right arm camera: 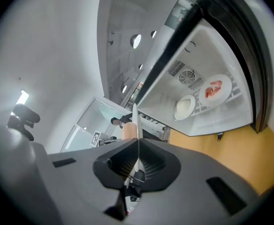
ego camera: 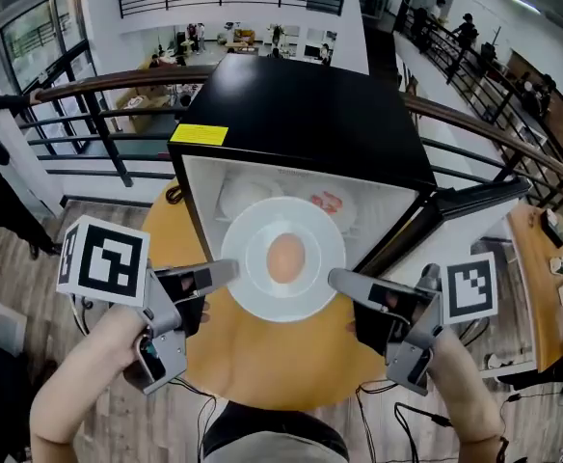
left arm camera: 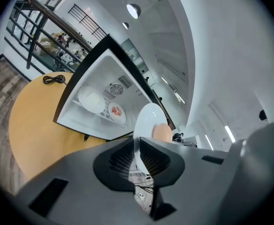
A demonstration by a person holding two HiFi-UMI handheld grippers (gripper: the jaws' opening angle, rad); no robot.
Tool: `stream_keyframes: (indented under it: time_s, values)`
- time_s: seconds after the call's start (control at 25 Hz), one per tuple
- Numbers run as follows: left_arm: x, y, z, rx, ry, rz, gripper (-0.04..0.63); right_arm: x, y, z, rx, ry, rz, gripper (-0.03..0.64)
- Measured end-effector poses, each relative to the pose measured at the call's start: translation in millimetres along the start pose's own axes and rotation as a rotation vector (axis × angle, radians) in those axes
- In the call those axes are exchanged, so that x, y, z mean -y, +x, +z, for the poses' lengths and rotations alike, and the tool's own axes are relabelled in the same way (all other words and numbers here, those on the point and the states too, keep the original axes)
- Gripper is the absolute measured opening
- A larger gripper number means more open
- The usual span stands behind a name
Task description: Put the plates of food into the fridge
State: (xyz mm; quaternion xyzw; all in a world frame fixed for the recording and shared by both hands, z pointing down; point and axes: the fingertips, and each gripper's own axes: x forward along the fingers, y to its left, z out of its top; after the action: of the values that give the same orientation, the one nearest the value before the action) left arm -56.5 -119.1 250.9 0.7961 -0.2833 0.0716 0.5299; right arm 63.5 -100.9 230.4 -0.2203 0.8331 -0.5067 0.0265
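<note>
Centre frame in the head view, the plate is hanging just in front of the open fridge, and I am holding it from both sides. My left tongs are pinching its rim at the left edge and my right tongs are pinching it at the right edge. Both pairs are standing narrow, closed on the thin white rim, which is showing edge-on between the pads in each gripper view.

A round, pale orange piece of food is sitting in the middle of the plate (I cannot tell what it is). The plate is staying clear of the round wooden tabletop, which is filling the lower middle of the frame beneath it.

The fridge is standing on that tabletop, black on top, with a yellow sticker at its upper left corner and its door standing open at the right of the frame. Inside, on a wire shelf, two more plates are lying side by side: the pale-food plate to the left and the red-food plate to the right. In the left gripper view a black cable is lying on the tabletop at the upper left, near the fridge.
</note>
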Motion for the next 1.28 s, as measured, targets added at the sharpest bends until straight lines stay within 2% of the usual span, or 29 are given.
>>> stream_keyframes:
  time_s: [0.24,0.4,0.56,0.72,0.88,1.28]
  values:
    - [-37.4,3.3,-40.0,0.019,-0.114,-0.046,0.028,49.0,7.6,-55.1,0.098,0.204,0.126,0.018]
    - [-63.6,14.5,-60.6,0.044,-0.157,-0.061,0.025,82.2,10.5,-88.1,0.169,0.319,0.162,0.018]
    - [-89.3,25.8,-69.8,0.097,-0.175,-0.051,0.025,105.4,14.1,-105.3,0.221,0.35,0.152,0.018]
    - [-112.0,39.2,-73.8,0.169,-0.229,-0.027,0.025,127.0,16.9,-115.0,0.265,0.383,0.136,0.018]
    - [-134.0,47.6,-70.7,0.231,-0.22,0.018,0.026,143.9,26.5,-119.6,0.3,0.403,0.127,0.018]
    - [-153.6,63.4,-64.8,0.32,-0.254,0.021,0.026,177.4,29.9,-113.0,0.384,0.43,0.137,0.018]
